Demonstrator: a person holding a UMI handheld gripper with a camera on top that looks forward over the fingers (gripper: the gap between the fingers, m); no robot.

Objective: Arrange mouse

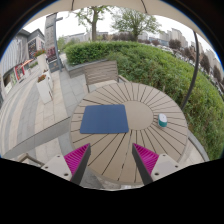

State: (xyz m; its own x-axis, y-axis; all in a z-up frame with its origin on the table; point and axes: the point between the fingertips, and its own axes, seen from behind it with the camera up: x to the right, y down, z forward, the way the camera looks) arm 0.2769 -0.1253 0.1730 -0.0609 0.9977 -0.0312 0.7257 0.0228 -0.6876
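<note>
Sunlight falls on the round wooden slatted worktop (135, 125), whose planks run out like rays from its far side. On it we see a flat blue rectangular mouse mat (104, 119) lying just ahead of our claw (111, 161), and a small white and teal object (163, 120) near the right rim, well apart from the mat; we cannot tell if this is the mouse. Our claw hovers wide open above the near edge and holds nothing, its magenta pads (78, 158) facing each other. Beyond the worktop stand a grey wooden chair (101, 72), a green hedge (150, 58) and paved ground (35, 110).
</note>
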